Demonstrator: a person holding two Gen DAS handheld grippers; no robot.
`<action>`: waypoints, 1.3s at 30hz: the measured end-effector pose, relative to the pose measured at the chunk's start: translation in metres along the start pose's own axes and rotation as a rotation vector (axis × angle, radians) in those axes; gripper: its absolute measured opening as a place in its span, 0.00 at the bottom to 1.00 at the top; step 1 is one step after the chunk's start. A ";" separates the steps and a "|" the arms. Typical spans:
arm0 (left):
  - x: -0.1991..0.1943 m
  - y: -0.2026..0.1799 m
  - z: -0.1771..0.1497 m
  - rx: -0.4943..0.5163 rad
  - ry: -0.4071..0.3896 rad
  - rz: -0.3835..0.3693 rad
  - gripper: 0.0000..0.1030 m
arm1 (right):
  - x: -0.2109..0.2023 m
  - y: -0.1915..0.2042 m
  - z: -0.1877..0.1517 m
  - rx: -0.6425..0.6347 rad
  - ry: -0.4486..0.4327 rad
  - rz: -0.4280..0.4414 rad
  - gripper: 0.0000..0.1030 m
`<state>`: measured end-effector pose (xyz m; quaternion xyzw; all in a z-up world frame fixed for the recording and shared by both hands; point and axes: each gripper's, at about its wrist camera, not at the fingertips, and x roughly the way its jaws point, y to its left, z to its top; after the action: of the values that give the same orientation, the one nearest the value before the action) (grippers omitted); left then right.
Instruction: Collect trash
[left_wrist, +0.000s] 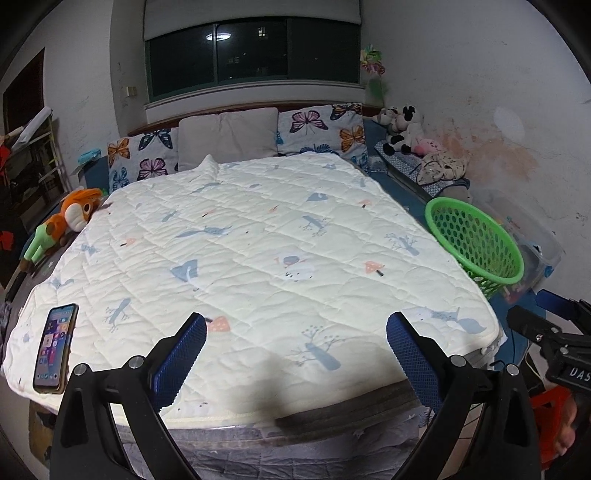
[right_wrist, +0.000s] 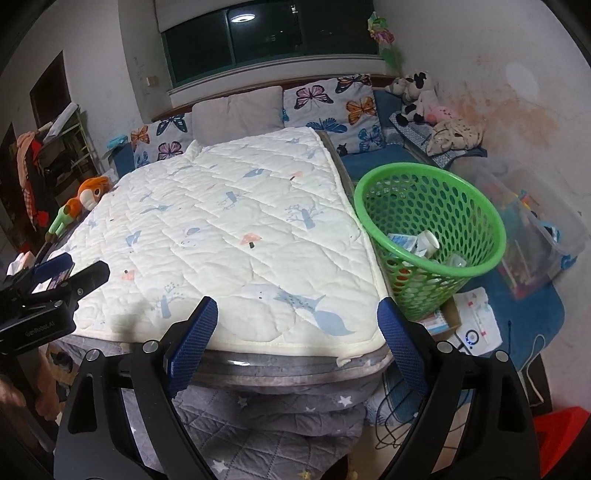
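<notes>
Bed quilt (left_wrist: 258, 236) bare; basket (right_wrist: 476, 206) trash partly hidden; both hand-held grippers (left_wrist: 295, 347) (right_wrist: 297, 328) wide open, empty.

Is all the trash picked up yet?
Looks nearly done: wrappers and a small bottle already lie in the green basket. Both the left gripper and right gripper are open and empty. No trash shows on the quilt, only a phone.
</notes>
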<state>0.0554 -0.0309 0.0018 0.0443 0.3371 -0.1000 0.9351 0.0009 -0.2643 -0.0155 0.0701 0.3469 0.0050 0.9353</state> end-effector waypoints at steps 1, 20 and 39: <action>0.001 0.001 -0.001 -0.002 0.004 0.001 0.92 | 0.000 0.000 0.000 0.000 0.000 -0.001 0.85; -0.003 0.009 -0.012 -0.005 0.014 0.047 0.92 | 0.000 0.004 -0.005 -0.017 0.005 0.006 0.89; -0.010 0.018 -0.017 -0.026 0.015 0.071 0.92 | -0.003 0.010 -0.007 -0.037 -0.002 -0.001 0.89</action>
<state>0.0419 -0.0089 -0.0045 0.0446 0.3438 -0.0621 0.9359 -0.0051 -0.2542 -0.0175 0.0528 0.3460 0.0107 0.9367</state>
